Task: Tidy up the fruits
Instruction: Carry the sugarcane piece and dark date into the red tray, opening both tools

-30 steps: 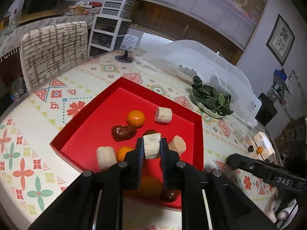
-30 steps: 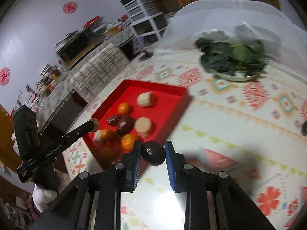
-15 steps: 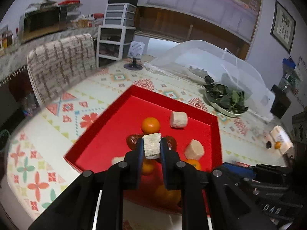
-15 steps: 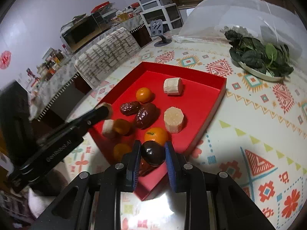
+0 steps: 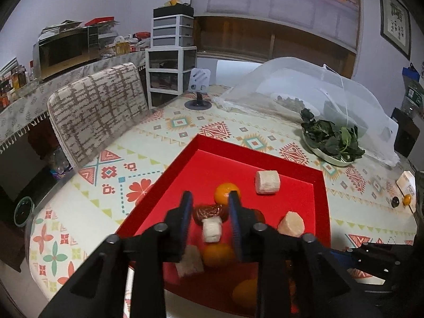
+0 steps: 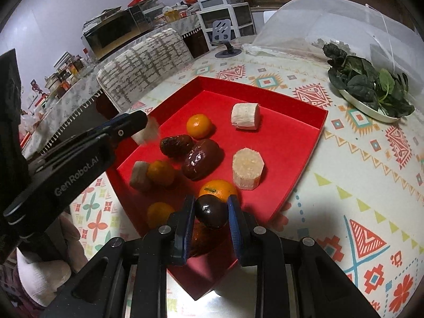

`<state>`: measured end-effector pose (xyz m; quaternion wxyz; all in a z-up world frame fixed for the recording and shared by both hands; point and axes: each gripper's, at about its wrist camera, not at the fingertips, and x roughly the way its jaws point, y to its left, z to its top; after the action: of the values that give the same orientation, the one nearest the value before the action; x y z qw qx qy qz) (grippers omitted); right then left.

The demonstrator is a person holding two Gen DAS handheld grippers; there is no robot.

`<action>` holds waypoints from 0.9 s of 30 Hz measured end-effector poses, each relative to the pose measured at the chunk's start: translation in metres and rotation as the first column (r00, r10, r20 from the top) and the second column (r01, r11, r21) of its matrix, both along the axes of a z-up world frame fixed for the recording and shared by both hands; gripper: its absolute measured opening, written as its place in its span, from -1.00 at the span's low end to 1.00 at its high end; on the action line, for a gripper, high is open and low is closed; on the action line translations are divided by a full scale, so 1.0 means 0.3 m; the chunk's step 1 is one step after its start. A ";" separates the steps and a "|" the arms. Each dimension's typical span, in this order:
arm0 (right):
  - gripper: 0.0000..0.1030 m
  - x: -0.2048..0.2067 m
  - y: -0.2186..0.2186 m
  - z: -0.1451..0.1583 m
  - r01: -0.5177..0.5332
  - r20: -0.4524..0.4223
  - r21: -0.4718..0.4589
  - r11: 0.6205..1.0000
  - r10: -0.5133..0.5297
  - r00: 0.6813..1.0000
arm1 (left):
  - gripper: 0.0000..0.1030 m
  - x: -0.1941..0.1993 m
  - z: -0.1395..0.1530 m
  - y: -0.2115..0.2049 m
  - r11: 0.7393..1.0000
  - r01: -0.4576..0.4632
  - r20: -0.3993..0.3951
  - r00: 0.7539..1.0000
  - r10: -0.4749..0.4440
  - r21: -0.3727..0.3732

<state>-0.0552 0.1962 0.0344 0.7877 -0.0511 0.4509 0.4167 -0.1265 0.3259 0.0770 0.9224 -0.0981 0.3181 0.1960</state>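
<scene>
glossy round dark fruit point(image 6: 211, 211), shallow red tray point(image 6: 304, 156)

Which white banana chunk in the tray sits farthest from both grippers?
The banana chunk lying on its side nearest the red tray's far corner, beyond the tangerine; the other chunks lie nearer.

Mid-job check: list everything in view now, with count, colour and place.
tray: 1, red, on the patterned tablecloth
oranges: 4, orange, spread over the tray
dates: 2 plainly seen, brown, tray middle
banana pieces: 3, pale, lying in the tray
plate of greens: 1, white plate with dark leaves, beyond the tray
mesh cover: 1, white, behind the plate
chair: 1, beige patterned, at the table's far edge
left gripper: black, jaws opening, a fourth banana piece loose between them
right gripper: black, shut on a dark date over the tray's near corner
</scene>
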 end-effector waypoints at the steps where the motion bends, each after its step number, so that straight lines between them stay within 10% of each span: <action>1: -0.47 0.000 0.001 0.000 0.001 -0.001 0.001 1.000 -0.001 1.000 | -0.27 -0.003 0.004 0.004 1.000 -0.005 0.005 1.000 0.005 -0.001; 10: -0.44 -0.002 0.009 0.000 -0.014 -0.022 0.029 0.999 0.015 1.000 | 0.24 -0.032 0.053 0.002 0.999 -0.029 0.044 0.999 0.029 0.013; 27: -0.30 -0.055 -0.043 0.064 -0.020 -0.035 0.097 0.995 0.024 0.999 | 0.62 -0.104 0.139 -0.070 0.997 -0.047 0.088 0.995 0.041 0.068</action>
<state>-0.0717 0.1833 0.0536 0.7764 -0.0105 0.4437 0.4474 -0.1575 0.3050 0.1188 0.9336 -0.0813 0.2687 0.2228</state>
